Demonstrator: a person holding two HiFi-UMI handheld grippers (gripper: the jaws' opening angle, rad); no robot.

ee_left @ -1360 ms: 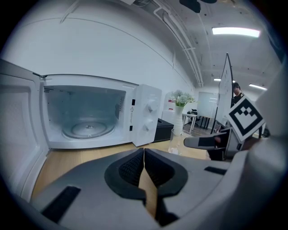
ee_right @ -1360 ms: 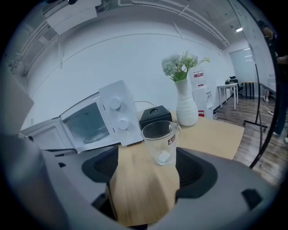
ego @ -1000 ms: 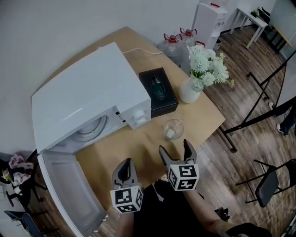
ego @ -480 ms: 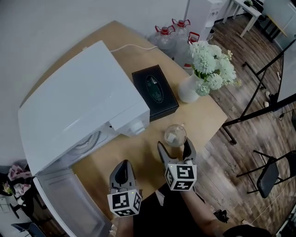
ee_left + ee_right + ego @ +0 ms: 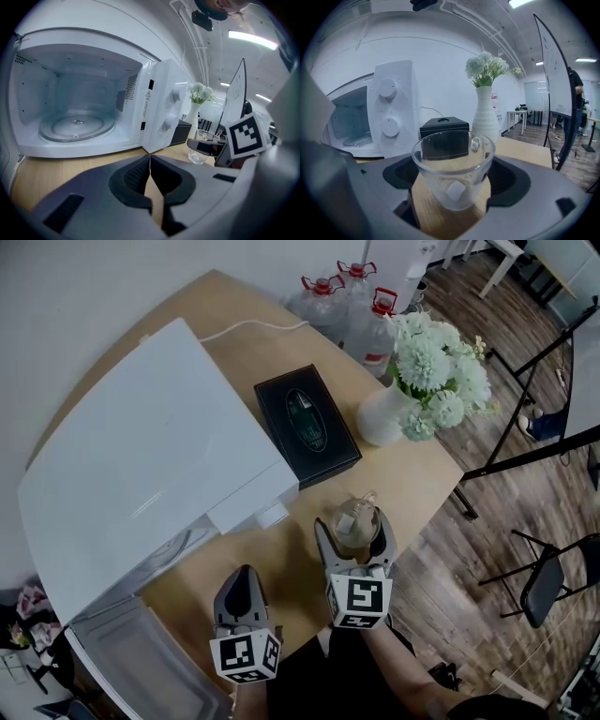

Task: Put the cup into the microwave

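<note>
The white microwave [image 5: 141, 474] stands open on the desk [image 5: 417, 479]. A warning-triangle label [image 5: 147, 94] on its front has print too small to read. The left hand-held gripper [image 5: 241, 576] is closed on nothing. The right hand-held gripper [image 5: 352, 526] is spread around the glass cup [image 5: 454, 164], which stands on the desk near a black tissue box [image 5: 307, 426] and a white flower vase [image 5: 380, 420].
</note>
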